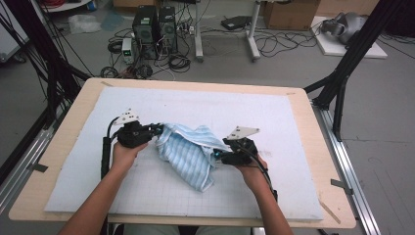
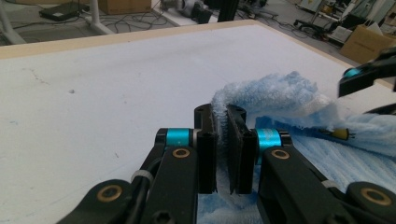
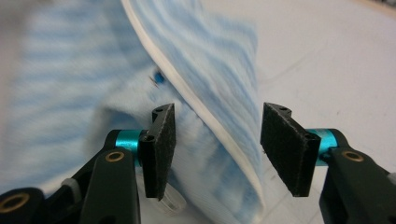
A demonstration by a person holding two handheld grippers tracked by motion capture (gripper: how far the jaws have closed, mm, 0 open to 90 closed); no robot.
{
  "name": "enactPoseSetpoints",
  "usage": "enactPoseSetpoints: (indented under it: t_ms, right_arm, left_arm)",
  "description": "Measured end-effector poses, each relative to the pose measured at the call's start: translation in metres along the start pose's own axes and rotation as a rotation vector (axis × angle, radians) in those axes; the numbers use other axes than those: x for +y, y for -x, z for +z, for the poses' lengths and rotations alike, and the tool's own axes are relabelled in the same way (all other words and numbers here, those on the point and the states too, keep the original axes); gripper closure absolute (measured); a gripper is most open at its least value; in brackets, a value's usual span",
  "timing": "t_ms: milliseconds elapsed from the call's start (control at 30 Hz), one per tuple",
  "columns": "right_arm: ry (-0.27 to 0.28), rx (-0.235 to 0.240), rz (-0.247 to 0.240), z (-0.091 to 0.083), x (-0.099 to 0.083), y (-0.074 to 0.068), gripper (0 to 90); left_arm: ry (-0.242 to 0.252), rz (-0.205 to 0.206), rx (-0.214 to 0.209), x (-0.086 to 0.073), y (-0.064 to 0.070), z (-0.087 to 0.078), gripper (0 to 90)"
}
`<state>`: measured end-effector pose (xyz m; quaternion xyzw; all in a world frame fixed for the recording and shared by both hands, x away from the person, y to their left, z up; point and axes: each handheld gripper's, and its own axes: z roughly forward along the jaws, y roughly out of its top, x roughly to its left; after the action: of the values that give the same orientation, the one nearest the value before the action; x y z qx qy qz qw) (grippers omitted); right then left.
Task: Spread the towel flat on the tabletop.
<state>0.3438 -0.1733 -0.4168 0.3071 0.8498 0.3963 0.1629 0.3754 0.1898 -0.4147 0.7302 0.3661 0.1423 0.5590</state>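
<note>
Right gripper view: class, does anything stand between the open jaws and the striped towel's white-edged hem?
Nothing visible does. The right gripper has its jaws spread wide, and the hem of the blue striped towel already runs through the gap between them. The left gripper is shut on another part of the towel, clear of that gap.

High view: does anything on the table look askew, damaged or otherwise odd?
Only the blue striped towel: it lies bunched and crooked on the white mat, one end pinched in the left gripper. The right gripper stands open around its white-hemmed edge. No tears or spills visible.
</note>
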Motion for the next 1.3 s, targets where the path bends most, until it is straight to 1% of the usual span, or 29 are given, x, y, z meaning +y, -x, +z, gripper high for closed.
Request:
enactPoseSetpoints:
  t_ms: [67, 100, 167, 200, 233, 300, 367, 433, 467, 533, 567, 633, 733, 767, 800, 867, 900, 933, 967, 1000, 1033, 1067, 1100, 1133, 1167, 1200, 1233, 1267, 1300]
  right_arm:
    - [-0.051, -0.01, -0.032, 0.012, 0.001, -0.001, 46.4]
    - [-0.084, -0.006, -0.061, 0.022, 0.004, -0.001, 55.1]
    - [-0.121, 0.026, -0.093, 0.028, 0.009, 0.0, 78.7]
    - [-0.121, 0.026, -0.093, 0.028, 0.009, 0.0, 78.7]
    - [-0.13, 0.021, -0.138, 0.03, 0.018, 0.0, 87.9]
    - [-0.092, 0.03, -0.099, 0.028, 0.026, 0.006, 87.9]
    - [-0.084, 0.026, -0.087, 0.027, 0.03, 0.009, 88.0]
    - [-0.071, 0.002, -0.07, 0.027, 0.037, 0.016, 88.1]
    - [-0.07, -0.028, -0.066, 0.029, 0.042, 0.023, 88.2]
    - [-0.058, -0.061, -0.062, 0.032, 0.05, 0.028, 88.5]
    - [-0.058, -0.061, -0.062, 0.032, 0.05, 0.028, 88.5]
    - [-0.033, -0.098, -0.035, 0.039, 0.062, 0.037, 88.7]
    - [-0.033, -0.147, -0.022, 0.05, 0.073, 0.046, 88.8]
    - [-0.033, -0.147, -0.022, 0.05, 0.073, 0.046, 88.8]
    - [-0.031, -0.181, -0.009, 0.056, 0.08, 0.052, 88.8]
    - [-0.023, -0.215, -0.006, 0.062, 0.088, 0.056, 88.9]
    - [-0.025, -0.23, 0.002, 0.064, 0.093, 0.059, 88.8]
    - [-0.026, -0.254, -0.007, 0.066, 0.097, 0.06, 88.8]
    - [-0.026, -0.254, -0.007, 0.066, 0.097, 0.06, 88.8]
    - [-0.038, -0.297, -0.001, 0.071, 0.106, 0.063, 88.9]
    - [-0.038, -0.301, 0.001, 0.072, 0.107, 0.065, 88.8]
    - [-0.051, -0.302, 0.014, 0.074, 0.109, 0.066, 88.8]
    - [-0.057, -0.31, 0.01, 0.075, 0.11, 0.066, 88.8]
    - [-0.056, -0.307, 0.023, 0.076, 0.11, 0.066, 88.6]
    - [-0.061, -0.295, 0.027, 0.077, 0.109, 0.065, 87.5]
    - [-0.065, -0.289, 0.033, 0.077, 0.109, 0.064, 82.7]
    - [-0.065, -0.289, 0.033, 0.077, 0.109, 0.064, 82.7]
    - [-0.038, -0.263, 0.039, 0.074, 0.105, 0.06, 71.7]
    - [-0.023, -0.25, 0.042, 0.07, 0.103, 0.058, 68.7]
  left_arm:
    - [-0.001, 0.0, 0.005, 0.0, -0.001, -0.002, 83.1]
    - [-0.003, 0.002, 0.008, -0.001, -0.002, -0.003, 83.1]
    - [-0.004, -0.011, 0.015, -0.003, -0.006, -0.006, 83.1]
    - [-0.004, -0.011, 0.015, -0.003, -0.006, -0.006, 83.1]
    - [-0.002, -0.01, 0.02, -0.004, -0.008, -0.008, 83.1]
    - [-0.002, -0.023, 0.035, -0.009, -0.014, -0.014, 83.1]
    - [-0.001, -0.028, 0.04, -0.01, -0.016, -0.016, 83.1]
    - [-0.005, -0.033, 0.043, -0.014, -0.019, -0.02, 83.1]
    - [-0.009, -0.033, 0.041, -0.016, -0.02, -0.021, 83.1]
    - [-0.009, -0.034, 0.039, -0.017, -0.02, -0.022, 83.1]
    - [-0.01, -0.033, 0.038, -0.019, -0.02, -0.023, 83.1]
    - [-0.012, -0.033, 0.034, -0.02, -0.02, -0.024, 83.1]
    - [-0.011, -0.031, 0.026, -0.022, -0.02, -0.026, 82.9]
    - [-0.015, -0.026, 0.023, -0.022, -0.02, -0.027, 82.9]
    - [-0.016, -0.024, 0.015, -0.023, -0.019, -0.027, 82.6]
    - [-0.015, -0.023, 0.012, -0.023, -0.019, -0.027, 81.4]
    - [-0.012, -0.022, 0.009, -0.023, -0.018, -0.027, 79.9]
    - [-0.013, -0.022, 0.01, -0.023, -0.016, -0.025, 75.9]
    - [-0.013, -0.022, 0.01, -0.023, -0.016, -0.025, 68.2]
    - [-0.018, -0.029, 0.022, -0.024, -0.016, -0.024, 55.7]
    - [-0.019, -0.034, 0.029, -0.024, -0.016, -0.023, 51.0]
    - [-0.022, -0.039, 0.029, -0.024, -0.016, -0.023, 50.0]
    - [-0.011, -0.038, 0.025, -0.024, -0.016, -0.024, 48.5]
    - [0.0, -0.038, 0.021, -0.023, -0.016, -0.024, 45.8]
    - [0.007, -0.037, 0.018, -0.023, -0.015, -0.025, 44.3]
    - [0.013, -0.035, 0.014, -0.022, -0.015, -0.026, 43.9]
    - [0.013, -0.035, 0.014, -0.022, -0.015, -0.026, 42.6]
    - [0.016, -0.032, 0.008, -0.022, -0.015, -0.027, 41.2]
    - [0.019, -0.036, -0.001, -0.022, -0.015, -0.027, 40.7]
